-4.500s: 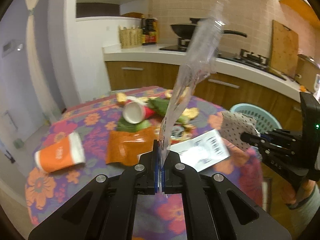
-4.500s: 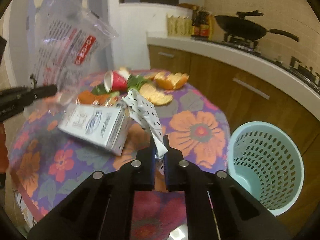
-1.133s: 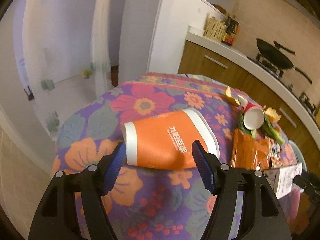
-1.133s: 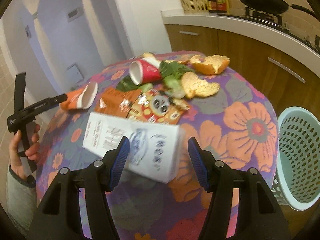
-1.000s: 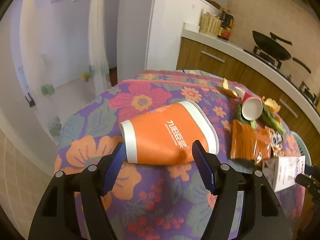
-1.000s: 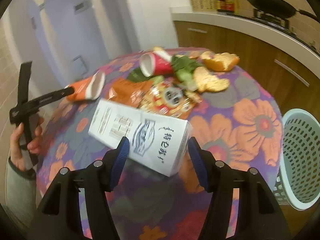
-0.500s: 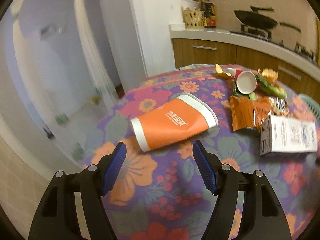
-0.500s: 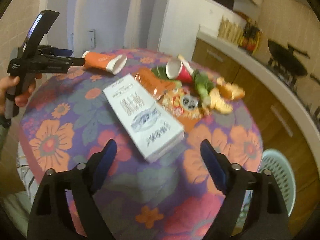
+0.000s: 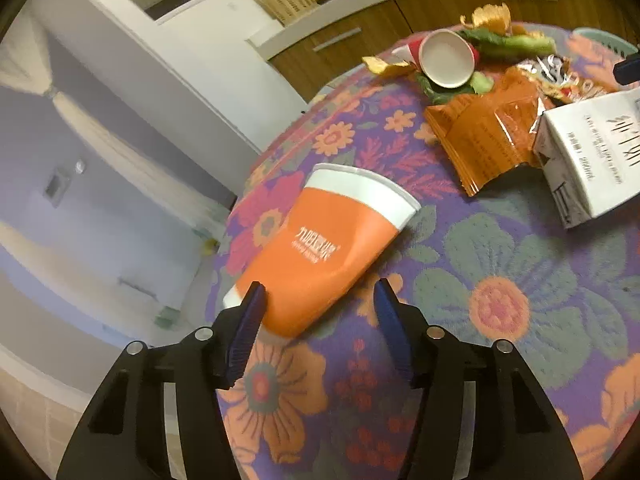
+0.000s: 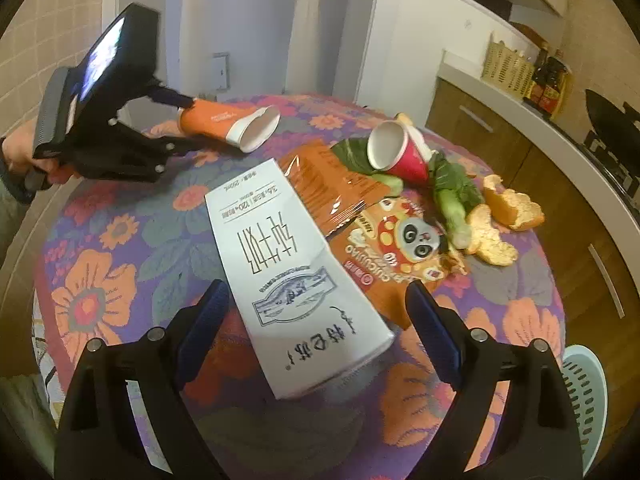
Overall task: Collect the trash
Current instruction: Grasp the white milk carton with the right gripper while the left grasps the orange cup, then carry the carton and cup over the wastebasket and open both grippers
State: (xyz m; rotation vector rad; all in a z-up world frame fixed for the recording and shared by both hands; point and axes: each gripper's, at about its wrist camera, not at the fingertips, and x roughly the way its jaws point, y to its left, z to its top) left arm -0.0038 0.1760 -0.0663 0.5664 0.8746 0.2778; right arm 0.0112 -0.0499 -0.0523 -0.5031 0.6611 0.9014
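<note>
An orange paper cup (image 9: 332, 248) lies on its side on the flowered tablecloth (image 9: 520, 280). Its base end sits between the fingers of my left gripper (image 9: 318, 296), whose jaws are closing; the left pad is at the cup's base and the right pad stands off it. From the right wrist view, that cup (image 10: 224, 120) and left gripper (image 10: 191, 120) appear at the table's far left. A white carton (image 10: 296, 280) lies flat, its near end between the wide-open fingers of my right gripper (image 10: 317, 289), neither pad touching it.
Beyond the carton lie an orange wrapper (image 10: 332, 188), a panda snack bag (image 10: 400, 248), a red cup (image 10: 396, 156), greens (image 10: 452, 196) and orange peels (image 10: 508, 208). A teal basket (image 10: 584, 396) stands on the floor at the lower right. A kitchen counter runs behind.
My left gripper rolled and came in over the orange cup's base, its jaws narrowing. My right gripper widened and moved down over the carton's near end.
</note>
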